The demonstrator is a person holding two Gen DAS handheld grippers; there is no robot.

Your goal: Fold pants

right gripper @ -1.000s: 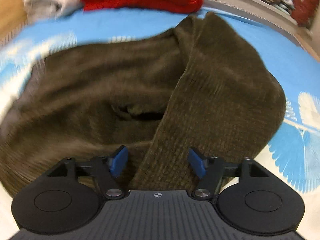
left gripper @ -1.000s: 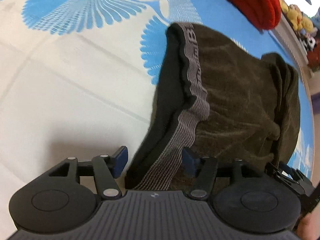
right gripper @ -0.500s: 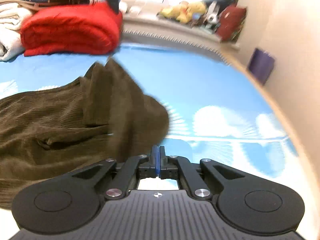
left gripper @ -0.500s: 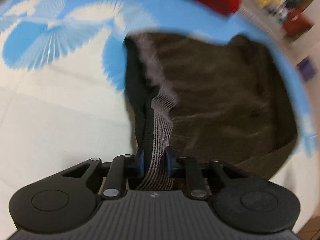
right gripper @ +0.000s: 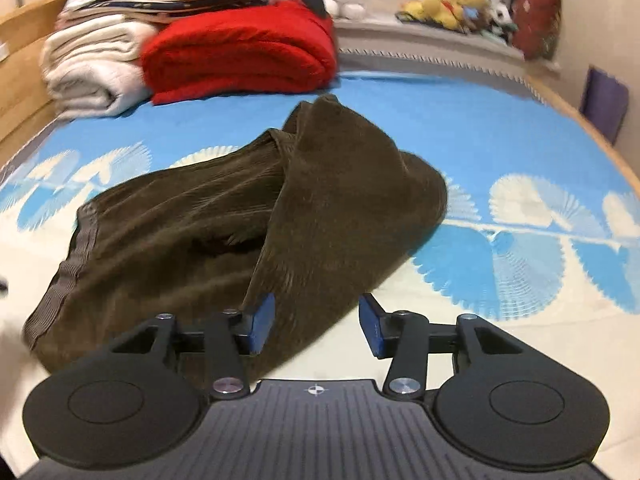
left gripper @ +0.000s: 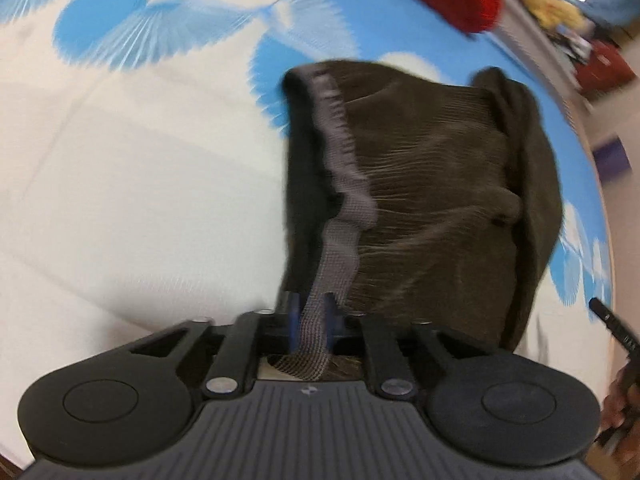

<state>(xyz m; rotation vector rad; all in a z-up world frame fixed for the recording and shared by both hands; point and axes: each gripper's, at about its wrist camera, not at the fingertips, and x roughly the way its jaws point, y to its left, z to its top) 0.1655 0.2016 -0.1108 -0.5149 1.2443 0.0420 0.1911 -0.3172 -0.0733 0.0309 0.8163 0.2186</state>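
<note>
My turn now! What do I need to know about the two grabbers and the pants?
Left gripper: pinching the pants' grey waistband, lifting it a little.
Right gripper: jaws just opened, holding nothing; the folded leg end lies between and below its pads.
Pants: brown, bunched on the blue-and-white bed cover, in front of the red blanket.
Done: legs doubled over roughly.
Left: smooth them and finish folding.

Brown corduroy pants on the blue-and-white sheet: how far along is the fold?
Partly done. The brown corduroy pants already lie doubled over, one leg panel lapped across the rest. In hand: the left gripper pinches the grey ribbed waistband; the right gripper stands open, fabric between its jaws but unpinched, having just been opening. Left: the bundle is rumpled and uneven on the blue-and-white sheet, so squaring up and a final fold remain.
</note>
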